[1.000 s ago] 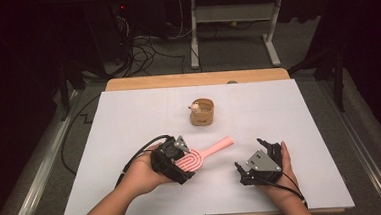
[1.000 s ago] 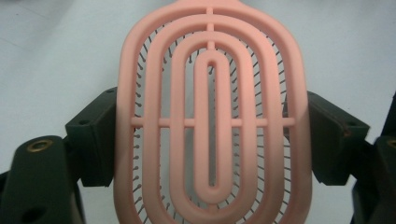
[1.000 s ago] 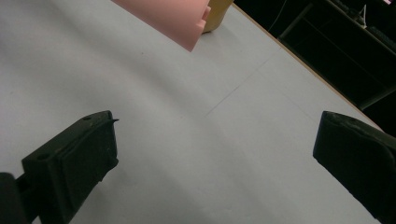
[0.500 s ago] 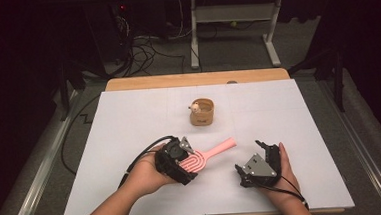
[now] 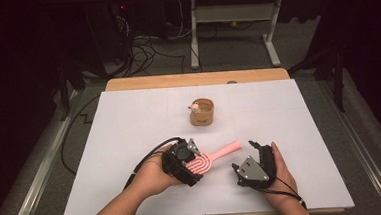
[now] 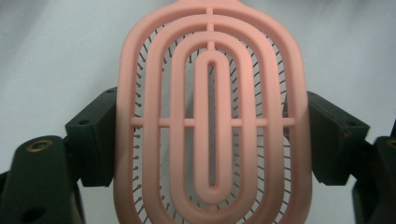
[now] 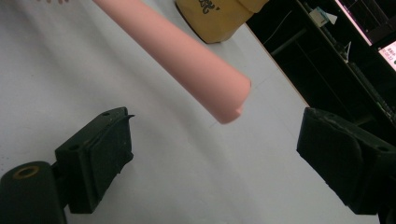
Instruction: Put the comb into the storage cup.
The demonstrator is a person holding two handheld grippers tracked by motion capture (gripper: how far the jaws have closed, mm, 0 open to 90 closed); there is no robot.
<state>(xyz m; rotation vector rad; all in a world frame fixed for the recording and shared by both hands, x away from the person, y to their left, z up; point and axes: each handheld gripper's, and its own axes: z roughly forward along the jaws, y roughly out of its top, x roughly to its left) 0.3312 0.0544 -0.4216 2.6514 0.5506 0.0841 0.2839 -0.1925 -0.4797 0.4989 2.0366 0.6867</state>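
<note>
Gripping the head of a pink hairbrush (image 6: 212, 116) from both sides, the left gripper (image 5: 189, 160) has its fingers (image 6: 95, 137) pressed against the brush's outer rim, with the ribbed, oval-slotted back of the head facing the left gripper view's camera and the bristles showing through the slots. In the high view the brush (image 5: 216, 156) is held low over the white desk (image 5: 129, 121), its handle pointing away to the right and slightly upward. The right gripper (image 5: 254, 151) sits just right of the handle's end; its fingers (image 7: 98, 154) stand wide apart and have just been closing a little, with the round handle tip (image 7: 229, 100) above the gap between them and touched by neither pad. Farther back, near the middle of the desk, stands a small tan cup (image 5: 202, 112), well apart from both hands.
</note>
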